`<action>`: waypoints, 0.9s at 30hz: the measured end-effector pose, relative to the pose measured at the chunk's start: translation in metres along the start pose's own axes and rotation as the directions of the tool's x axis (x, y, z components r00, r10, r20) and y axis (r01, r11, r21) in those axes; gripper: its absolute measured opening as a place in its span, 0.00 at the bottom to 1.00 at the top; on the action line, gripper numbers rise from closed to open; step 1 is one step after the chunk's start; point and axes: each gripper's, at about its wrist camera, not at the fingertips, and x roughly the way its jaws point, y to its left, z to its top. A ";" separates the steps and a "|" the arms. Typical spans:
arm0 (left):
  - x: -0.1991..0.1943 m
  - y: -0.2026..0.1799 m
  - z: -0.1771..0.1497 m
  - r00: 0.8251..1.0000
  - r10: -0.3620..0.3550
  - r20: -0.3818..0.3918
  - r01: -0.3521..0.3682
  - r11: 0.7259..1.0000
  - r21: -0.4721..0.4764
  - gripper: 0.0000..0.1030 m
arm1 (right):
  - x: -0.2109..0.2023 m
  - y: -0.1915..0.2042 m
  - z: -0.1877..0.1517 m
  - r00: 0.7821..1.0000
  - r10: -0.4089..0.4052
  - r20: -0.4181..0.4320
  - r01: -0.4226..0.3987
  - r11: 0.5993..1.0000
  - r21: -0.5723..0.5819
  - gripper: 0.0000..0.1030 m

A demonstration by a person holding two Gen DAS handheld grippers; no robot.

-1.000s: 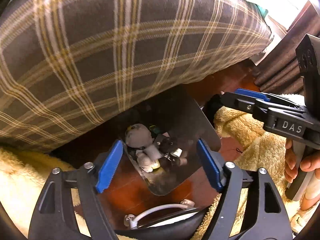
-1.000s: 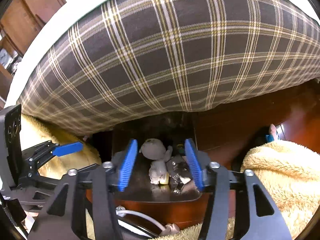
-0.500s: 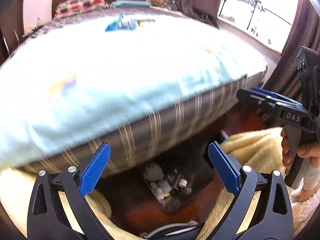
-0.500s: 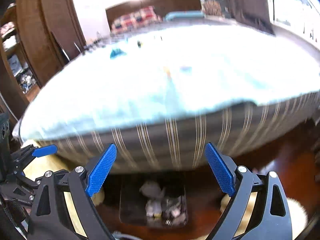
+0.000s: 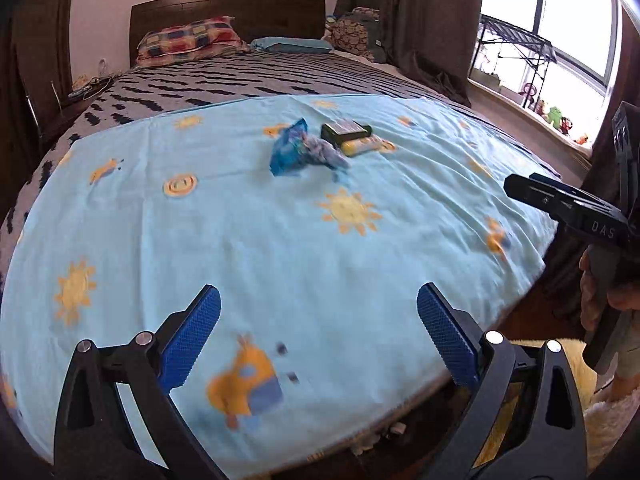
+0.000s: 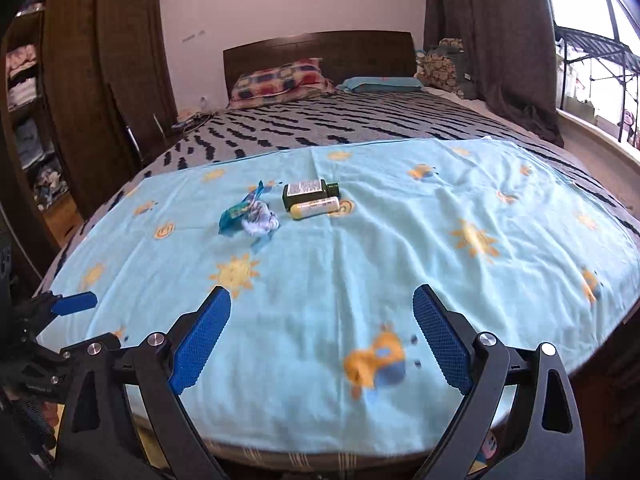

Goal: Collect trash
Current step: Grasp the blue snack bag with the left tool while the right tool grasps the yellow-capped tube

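Trash on the bed: crumpled blue wrapper (image 5: 301, 155) (image 6: 250, 216), dark green bottle (image 5: 346, 131) (image 6: 309, 193) lying flat, pale yellow tube (image 5: 365, 146) (image 6: 316, 208) touching the bottle's near side. All three sit on the light blue sheet (image 5: 280, 248) (image 6: 360, 248) with suns and ducks, wrapper just left of the bottle, bottle and tube side by side.

A second ago both cameras looked under the bed's plaid edge at a dark tray of small junk; now both look over the bed top, and the tray is out of sight (only a few pale bits show under the bed edge in the left view).

Left tool (image 5: 318, 336): jaws wide apart, nothing between them, having just been opening; it hovers over the sheet's near edge, well short of the trash. Right tool (image 6: 322, 338): same, spread wide and empty, having just been opening.

Behind the trash: striped grey bedding, checked pillow (image 5: 188, 40) (image 6: 280, 80), dark headboard. Window right of the bed. A hand (image 5: 612, 300) grips the right tool's handle at the left view's right edge.
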 end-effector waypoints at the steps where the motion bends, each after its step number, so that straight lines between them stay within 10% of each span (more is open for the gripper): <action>1: 0.005 0.004 0.008 1.000 0.008 -0.001 -0.008 1.000 0.000 0.91 | 0.007 0.000 0.006 1.000 -0.001 -0.006 0.001 1.000 0.001 0.90; 27: 0.155 0.040 0.097 0.995 0.068 -0.078 -0.064 0.996 0.056 0.75 | 0.183 0.007 0.058 0.975 -0.033 -0.220 0.025 0.999 -0.041 0.90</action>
